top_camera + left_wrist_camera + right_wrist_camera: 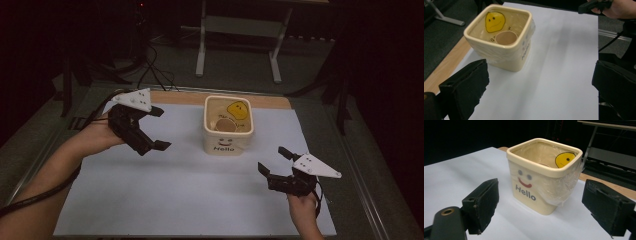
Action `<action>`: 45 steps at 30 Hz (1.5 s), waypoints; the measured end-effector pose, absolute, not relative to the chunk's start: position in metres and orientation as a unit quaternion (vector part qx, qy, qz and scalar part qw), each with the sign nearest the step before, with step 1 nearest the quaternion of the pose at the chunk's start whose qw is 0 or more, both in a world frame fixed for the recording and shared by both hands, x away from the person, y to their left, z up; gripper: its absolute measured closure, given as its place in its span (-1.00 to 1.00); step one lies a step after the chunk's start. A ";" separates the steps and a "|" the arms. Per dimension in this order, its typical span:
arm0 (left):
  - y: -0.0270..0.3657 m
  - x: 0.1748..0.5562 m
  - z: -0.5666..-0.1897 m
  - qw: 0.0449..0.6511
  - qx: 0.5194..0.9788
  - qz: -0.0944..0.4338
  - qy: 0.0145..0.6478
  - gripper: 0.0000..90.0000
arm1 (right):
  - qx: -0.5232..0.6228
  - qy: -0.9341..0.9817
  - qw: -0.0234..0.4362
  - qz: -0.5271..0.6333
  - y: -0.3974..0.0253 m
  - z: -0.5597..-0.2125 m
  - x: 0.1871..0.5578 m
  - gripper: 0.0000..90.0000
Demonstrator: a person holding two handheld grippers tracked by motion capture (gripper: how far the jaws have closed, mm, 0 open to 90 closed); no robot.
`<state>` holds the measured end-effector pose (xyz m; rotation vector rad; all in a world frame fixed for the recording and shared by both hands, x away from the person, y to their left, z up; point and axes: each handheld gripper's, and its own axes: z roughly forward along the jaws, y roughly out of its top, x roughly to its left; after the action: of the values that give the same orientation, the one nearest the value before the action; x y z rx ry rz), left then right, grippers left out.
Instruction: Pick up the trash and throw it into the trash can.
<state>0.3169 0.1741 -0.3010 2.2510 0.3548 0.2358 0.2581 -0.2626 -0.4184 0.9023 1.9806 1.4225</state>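
A cream square pot (228, 139) printed with a smiling face and "Hello" stands on the white sheet (190, 195) near the table's back middle. Its inside shows a yellow smiley (495, 21) and holds a small brown paper cup (506, 38). Clear film wraps the pot's wall (559, 187). My left gripper (159, 129) hovers open to the left of the pot, jaws wide apart, nothing between them. My right gripper (273, 160) stands open at the front right of the pot, empty, with the pot (541, 177) straight ahead of its jaws.
A bare wooden strip (265, 101) runs behind the white sheet. Metal rails (367, 200) edge the table at both sides. Beyond it stands a grey table frame (240, 30) with cables (150, 70) on the dark floor.
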 end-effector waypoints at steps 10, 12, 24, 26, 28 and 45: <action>0.185 0.301 -0.328 0.431 0.885 0.095 0.150 -0.96 | 0.336 0.733 0.266 0.529 -0.263 -0.418 0.258 -0.69; 0.186 0.297 -0.335 0.436 0.882 0.101 0.147 -0.96 | 0.335 0.733 0.267 0.528 -0.263 -0.418 0.258 -0.69; 0.183 0.280 -0.374 0.444 0.879 0.091 0.152 -0.96 | 0.337 0.733 0.268 0.526 -0.265 -0.419 0.258 -0.69; 0.182 0.276 -0.381 0.445 0.878 0.084 0.154 -0.96 | 0.337 0.734 0.268 0.526 -0.264 -0.419 0.258 -0.69; 0.181 0.273 -0.387 0.448 0.877 0.081 0.156 -0.96 | 0.337 0.734 0.267 0.525 -0.264 -0.420 0.258 -0.69; 0.189 0.261 -0.430 0.459 0.866 0.054 0.188 -0.96 | 0.332 0.740 0.264 0.521 -0.262 -0.423 0.258 -0.69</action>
<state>0.2614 0.1887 -0.4302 2.1334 0.4619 0.1325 0.2577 -0.2615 -0.4226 0.8984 2.0007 1.4094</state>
